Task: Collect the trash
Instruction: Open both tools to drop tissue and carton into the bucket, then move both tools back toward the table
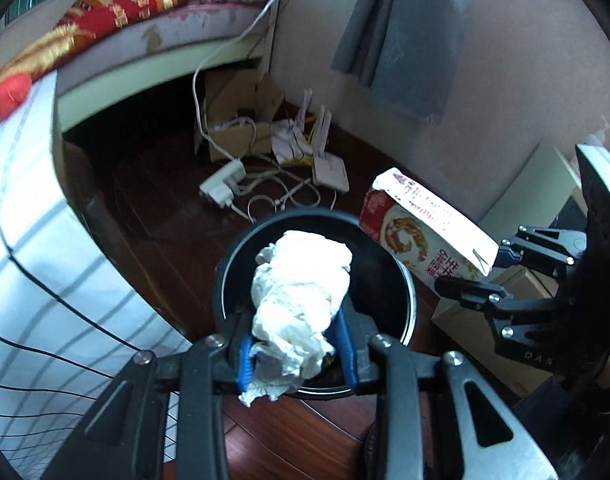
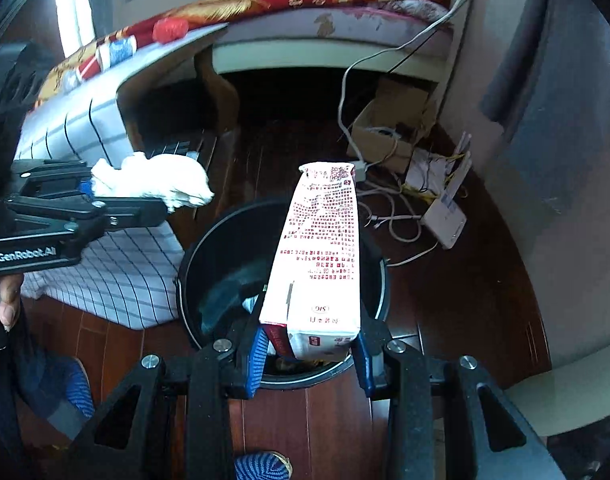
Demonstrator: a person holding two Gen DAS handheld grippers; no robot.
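My left gripper (image 1: pixel 295 354) is shut on a crumpled white tissue wad (image 1: pixel 301 300) and holds it above the round black trash bin (image 1: pixel 409 292) on the dark wood floor. My right gripper (image 2: pixel 309 354) is shut on a white and red carton (image 2: pixel 321 256), held lengthwise over the same bin (image 2: pixel 209 256). The carton also shows in the left wrist view (image 1: pixel 421 228), right of the bin. The left gripper with the tissue (image 2: pixel 157 182) shows at the left of the right wrist view, left of the bin.
A bed with a red patterned blanket (image 1: pixel 117 12) and a checked white sheet (image 1: pixel 33 240) stands at the left. Cardboard boxes (image 1: pixel 237 120), a power strip (image 1: pixel 223 186), a router (image 1: pixel 331 174) and tangled cables lie on the floor behind the bin. A wall stands at the right.
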